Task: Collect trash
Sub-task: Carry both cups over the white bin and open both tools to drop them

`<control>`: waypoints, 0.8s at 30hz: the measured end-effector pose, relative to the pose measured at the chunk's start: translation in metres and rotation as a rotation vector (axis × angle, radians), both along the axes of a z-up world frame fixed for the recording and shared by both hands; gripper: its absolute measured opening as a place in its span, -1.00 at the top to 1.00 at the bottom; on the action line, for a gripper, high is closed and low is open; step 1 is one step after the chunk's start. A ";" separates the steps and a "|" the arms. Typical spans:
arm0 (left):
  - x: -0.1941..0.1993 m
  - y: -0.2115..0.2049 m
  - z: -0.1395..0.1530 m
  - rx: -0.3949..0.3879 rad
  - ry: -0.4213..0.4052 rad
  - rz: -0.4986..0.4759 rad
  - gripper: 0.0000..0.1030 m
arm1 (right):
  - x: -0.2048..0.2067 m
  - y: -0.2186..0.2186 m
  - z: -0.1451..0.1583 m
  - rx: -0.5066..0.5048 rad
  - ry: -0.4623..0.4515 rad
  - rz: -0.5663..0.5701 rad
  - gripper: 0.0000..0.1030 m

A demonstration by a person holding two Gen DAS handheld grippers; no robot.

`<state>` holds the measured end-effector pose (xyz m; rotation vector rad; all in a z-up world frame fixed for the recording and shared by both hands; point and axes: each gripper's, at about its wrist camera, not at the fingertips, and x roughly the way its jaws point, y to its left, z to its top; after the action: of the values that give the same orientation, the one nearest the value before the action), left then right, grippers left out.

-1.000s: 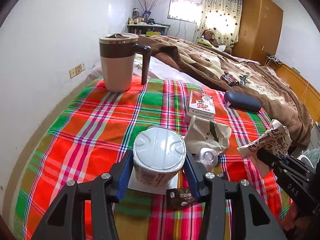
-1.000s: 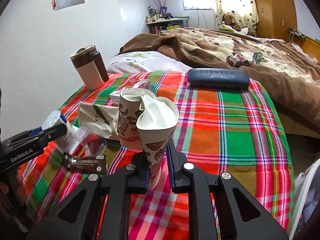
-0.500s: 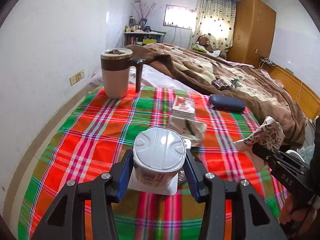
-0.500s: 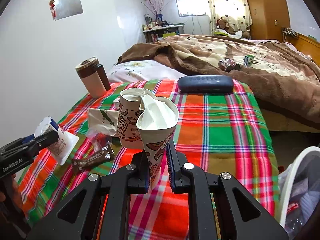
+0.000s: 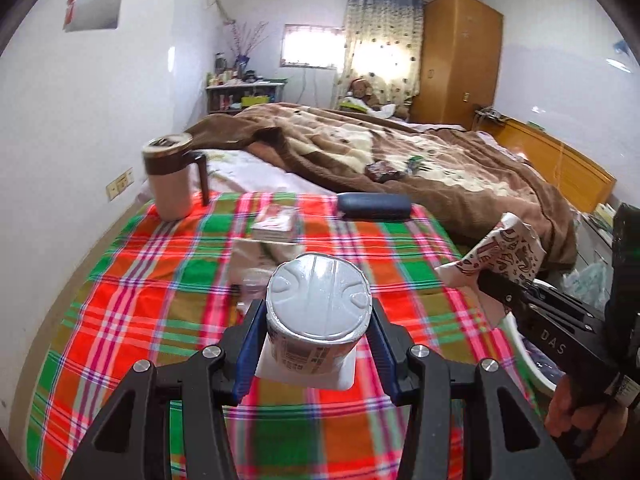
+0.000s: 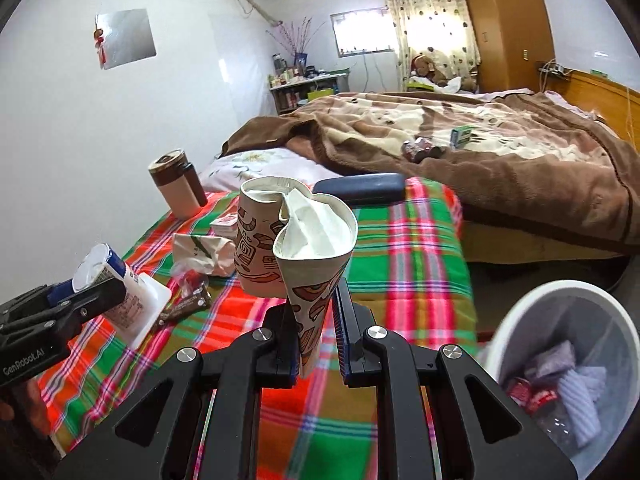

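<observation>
Both hands loaded, mid-carry. My left gripper [image 5: 318, 344] is clamped on a foil-lidded yogurt cup [image 5: 318, 312], pads pressing both sides, cup lifted clear of the plaid cloth [image 5: 140, 304]. My right gripper [image 6: 318, 344] is clenched tight on a crushed patterned paper cup [image 6: 296, 240], pinching its flattened lower end, rim up.

White trash bin [image 6: 520, 312] sits low right in the right wrist view, beside the table edge, already holding a few wrappers and scrunched bits. Neither cup is over it yet; the paper cup is nearer, I judge.

Done: two pieces picked up, some trash already in the bin. Left: drop both cups, then go back for what remains on the cloth: a crumpled paper bag [image 6: 202, 250], a clear plastic piece [image 6: 188, 276] just beside it, a dark sachet [image 6: 186, 306] near the front.

Small red-and-white box [image 5: 276, 222] may be trash too, can't tell. Lidded mug [image 5: 170, 178] and dark blue case [image 5: 374, 206] look like keepers, probably stay.
</observation>
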<state>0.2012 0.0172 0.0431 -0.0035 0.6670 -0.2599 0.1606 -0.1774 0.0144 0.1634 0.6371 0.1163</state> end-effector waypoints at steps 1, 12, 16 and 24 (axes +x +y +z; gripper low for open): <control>-0.004 -0.006 0.002 0.001 -0.006 -0.008 0.04 | -0.004 -0.003 0.001 -0.001 -0.003 -0.007 0.71; -0.036 -0.078 0.015 0.001 -0.036 -0.144 0.04 | -0.037 -0.053 0.009 -0.008 -0.019 -0.107 0.71; -0.045 -0.106 0.016 -0.002 -0.038 -0.197 0.04 | -0.048 -0.071 0.010 -0.018 -0.017 -0.151 0.71; -0.055 -0.166 0.009 -0.010 -0.018 -0.298 0.04 | -0.065 -0.108 0.006 -0.052 0.002 -0.258 0.71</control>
<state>0.1466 -0.1490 0.0517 0.0895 0.6477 -0.5494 0.0955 -0.2859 0.0200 0.1939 0.6151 -0.1489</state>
